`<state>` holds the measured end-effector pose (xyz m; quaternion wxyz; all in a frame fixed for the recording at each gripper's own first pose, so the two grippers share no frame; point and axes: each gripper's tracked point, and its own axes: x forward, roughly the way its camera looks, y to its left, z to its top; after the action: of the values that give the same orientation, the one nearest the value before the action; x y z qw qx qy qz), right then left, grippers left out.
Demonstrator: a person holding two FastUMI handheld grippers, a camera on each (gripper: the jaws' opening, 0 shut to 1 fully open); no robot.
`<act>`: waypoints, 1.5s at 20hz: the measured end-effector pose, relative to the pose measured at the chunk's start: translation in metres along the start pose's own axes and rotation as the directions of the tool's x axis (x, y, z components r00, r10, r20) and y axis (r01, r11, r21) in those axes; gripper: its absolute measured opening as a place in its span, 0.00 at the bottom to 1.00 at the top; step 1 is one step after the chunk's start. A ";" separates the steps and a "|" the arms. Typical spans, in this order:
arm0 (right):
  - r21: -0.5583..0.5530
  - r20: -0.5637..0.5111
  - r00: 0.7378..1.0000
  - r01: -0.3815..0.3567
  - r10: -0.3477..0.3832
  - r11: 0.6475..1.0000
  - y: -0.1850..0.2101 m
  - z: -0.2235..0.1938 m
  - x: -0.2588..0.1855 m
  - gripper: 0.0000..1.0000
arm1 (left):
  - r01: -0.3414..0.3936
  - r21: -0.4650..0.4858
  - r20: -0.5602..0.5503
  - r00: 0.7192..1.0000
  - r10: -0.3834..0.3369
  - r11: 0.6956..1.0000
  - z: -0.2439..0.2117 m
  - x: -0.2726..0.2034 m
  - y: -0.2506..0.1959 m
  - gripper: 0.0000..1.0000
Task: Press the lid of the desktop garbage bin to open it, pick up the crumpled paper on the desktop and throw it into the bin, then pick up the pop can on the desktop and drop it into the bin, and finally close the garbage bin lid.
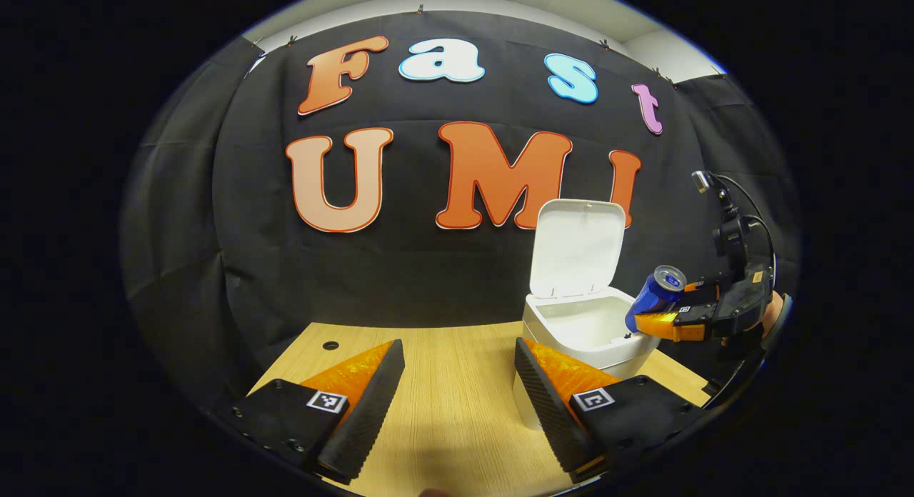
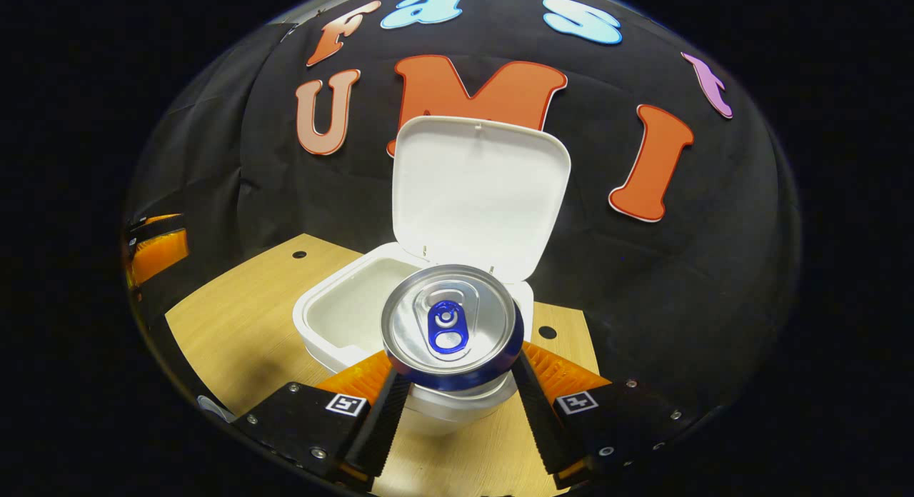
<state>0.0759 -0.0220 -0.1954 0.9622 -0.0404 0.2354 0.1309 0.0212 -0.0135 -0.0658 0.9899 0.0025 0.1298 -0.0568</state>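
The white desktop bin (image 1: pixel 593 333) stands on the wooden table with its lid (image 1: pixel 577 248) raised upright. In the right gripper view the bin (image 2: pixel 343 318) lies just ahead, lid (image 2: pixel 478 193) open. My right gripper (image 2: pixel 457 404) is shut on a blue pop can (image 2: pixel 450 325), whose silver top faces the camera, held above the bin's near rim. From the left gripper view, the can (image 1: pixel 657 293) tilts over the bin's right edge in the right gripper (image 1: pixel 660 325). My left gripper (image 1: pixel 457 390) is open above the table, left of the bin. I cannot see into the bin's bottom.
The wooden table (image 1: pixel 450 411) has small round holes (image 1: pixel 330 345) near its back edge. The black cloth wall closes off the back close behind the bin. The left gripper's fingers (image 2: pixel 153 250) appear at the far left of the right gripper view.
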 end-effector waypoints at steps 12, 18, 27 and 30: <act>-0.002 -0.004 1.000 0.006 -0.006 1.000 0.003 0.004 -0.002 0.82 | -0.026 -0.016 -0.003 1.000 0.026 1.000 -0.010 -0.012 0.013 0.99; -0.026 0.042 0.999 0.011 -0.010 1.000 0.000 0.029 -0.007 0.81 | -0.058 -0.026 0.004 0.998 0.058 0.998 -0.013 -0.023 0.026 0.99; -0.064 0.172 0.985 0.005 0.006 0.998 -0.006 0.100 -0.014 0.80 | -0.119 -0.029 -0.005 0.993 0.119 0.992 -0.023 -0.037 0.050 0.99; -0.083 0.231 0.973 0.020 0.000 0.996 -0.012 0.131 -0.019 0.80 | -0.135 -0.032 -0.007 0.991 0.135 0.990 -0.026 -0.042 0.056 0.99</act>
<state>0.1206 -0.0198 -0.0705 0.9811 -0.0670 0.1160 0.1398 -0.0190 0.0478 -0.0804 0.9911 -0.0045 0.1325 0.0122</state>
